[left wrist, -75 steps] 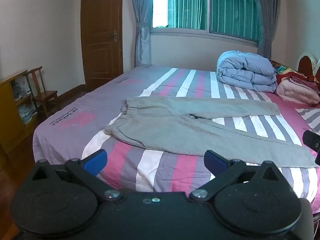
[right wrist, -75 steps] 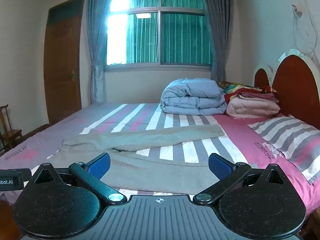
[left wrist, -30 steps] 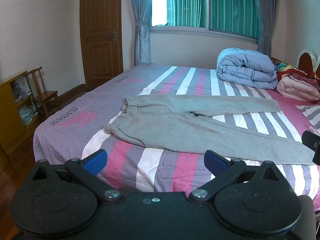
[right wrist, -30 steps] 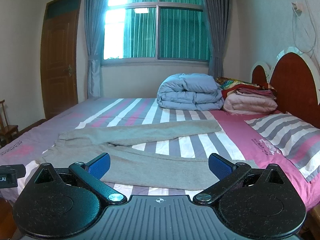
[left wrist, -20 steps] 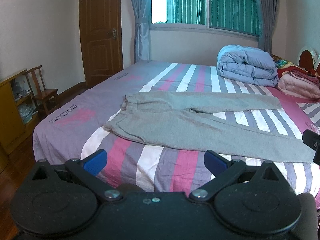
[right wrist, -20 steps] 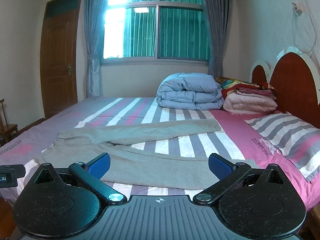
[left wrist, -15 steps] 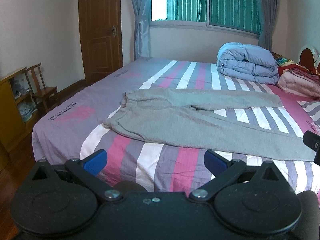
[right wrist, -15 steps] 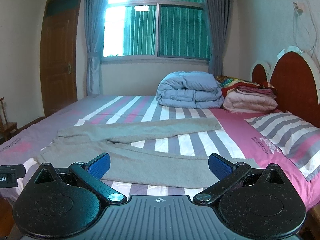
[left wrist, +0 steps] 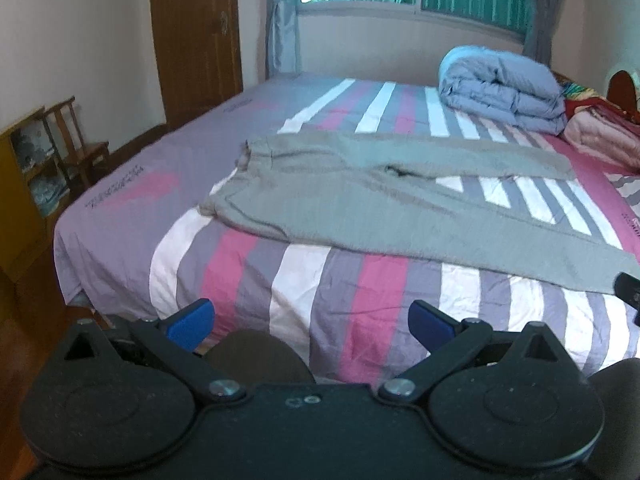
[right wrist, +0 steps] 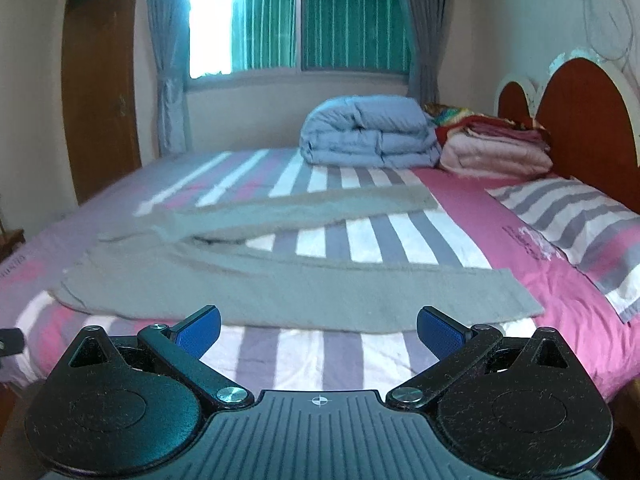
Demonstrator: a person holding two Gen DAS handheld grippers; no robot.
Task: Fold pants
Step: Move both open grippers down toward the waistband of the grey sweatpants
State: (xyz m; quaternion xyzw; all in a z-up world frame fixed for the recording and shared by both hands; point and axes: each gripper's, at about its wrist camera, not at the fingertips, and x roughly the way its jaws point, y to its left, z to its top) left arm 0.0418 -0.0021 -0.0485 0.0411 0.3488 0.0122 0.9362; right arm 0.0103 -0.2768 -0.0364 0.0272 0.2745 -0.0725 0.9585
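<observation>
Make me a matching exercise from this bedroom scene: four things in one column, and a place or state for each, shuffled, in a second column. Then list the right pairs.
Things
1. grey pants
2. blue duvet
3. striped pillow
4. left gripper

Places or states
A. folded in a bundle at the far side of the bed, below the window
B. open, holding nothing, short of the bed's near edge
C. spread flat on the striped sheet, legs apart
D. by the wooden headboard

Pairs: 1-C, 2-A, 3-D, 4-B
</observation>
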